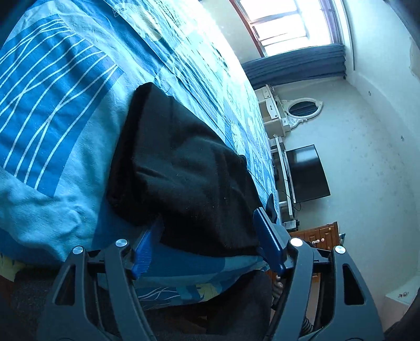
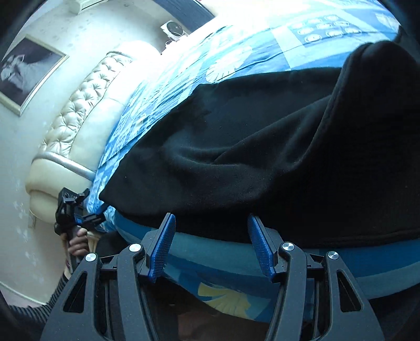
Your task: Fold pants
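The black pants (image 1: pixel 183 173) lie folded in a thick stack on the blue patterned bedspread (image 1: pixel 60 99), near the bed's front edge. My left gripper (image 1: pixel 207 230) is open, its blue fingers straddling the near corner of the stack; one finger is partly hidden under the cloth. In the right wrist view the pants (image 2: pixel 262 157) fill the middle and right. My right gripper (image 2: pixel 211 223) is open, with its fingertips at the near hem of the pants, holding nothing. The left gripper (image 2: pixel 102 209) shows at the pants' left corner.
A padded cream headboard (image 2: pixel 76 115) and a framed picture (image 2: pixel 29 70) are at the left. A TV (image 1: pixel 307 173), a white dresser with mirror (image 1: pixel 286 110), a wooden cabinet (image 1: pixel 320 236) and a curtained window (image 1: pixel 291 23) stand past the bed's foot.
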Action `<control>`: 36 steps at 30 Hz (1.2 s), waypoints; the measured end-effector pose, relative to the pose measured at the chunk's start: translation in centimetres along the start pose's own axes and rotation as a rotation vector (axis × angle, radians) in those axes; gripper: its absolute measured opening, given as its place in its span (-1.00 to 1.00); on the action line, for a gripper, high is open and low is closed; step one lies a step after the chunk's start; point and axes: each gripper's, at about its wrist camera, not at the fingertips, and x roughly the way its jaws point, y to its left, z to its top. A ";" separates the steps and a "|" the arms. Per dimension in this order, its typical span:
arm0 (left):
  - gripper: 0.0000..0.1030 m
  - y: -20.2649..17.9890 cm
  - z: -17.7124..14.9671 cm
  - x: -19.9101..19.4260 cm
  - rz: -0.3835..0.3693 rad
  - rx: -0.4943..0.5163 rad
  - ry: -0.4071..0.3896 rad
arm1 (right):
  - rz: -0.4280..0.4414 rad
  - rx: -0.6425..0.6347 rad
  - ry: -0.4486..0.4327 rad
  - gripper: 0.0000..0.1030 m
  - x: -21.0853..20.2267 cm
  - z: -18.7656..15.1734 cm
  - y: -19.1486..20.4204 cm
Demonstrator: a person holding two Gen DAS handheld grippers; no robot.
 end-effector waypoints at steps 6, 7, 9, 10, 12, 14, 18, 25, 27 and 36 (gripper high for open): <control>0.36 1.1 0.6 1.6 0.051 -0.059 -0.026 | 0.031 0.083 -0.032 0.18 0.3 0.4 -0.3; 0.35 1.4 0.7 1.8 0.048 -0.081 -0.030 | 0.037 0.106 -0.040 0.18 0.4 0.5 -0.5; 0.00 1.9 0.6 1.8 0.053 -0.103 -0.031 | 0.041 0.160 -0.052 0.18 0.8 0.9 -1.1; -0.14 1.9 0.7 2.0 0.073 -0.097 -0.022 | 0.037 0.181 -0.057 0.13 1.0 1.0 -1.2; -0.53 1.8 0.6 2.3 0.126 -0.065 -0.013 | -0.015 0.175 -0.061 -0.28 1.1 1.3 -1.2; -0.68 1.1 0.5 2.5 0.171 -0.022 -0.010 | -0.029 0.141 -0.069 -0.70 0.9 1.7 -0.8; -0.75 -0.4 -0.2 2.1 0.261 0.055 -0.032 | -0.033 0.112 -0.103 -0.78 -1.1 1.1 0.3; -0.78 0.2 -1.5 3.0 0.335 0.090 0.020 | -0.009 0.192 -0.041 -0.80 -0.3 -1.0 -3.3; -0.77 0.2 -1.2 2.9 0.325 0.074 0.035 | 0.032 0.226 -0.035 -0.76 -0.5 -0.7 -3.7; -0.27 -4.1 -3.1 1.1 0.357 0.253 0.029 | -0.135 0.205 -0.247 -0.14 -11.5 1.4 -7.3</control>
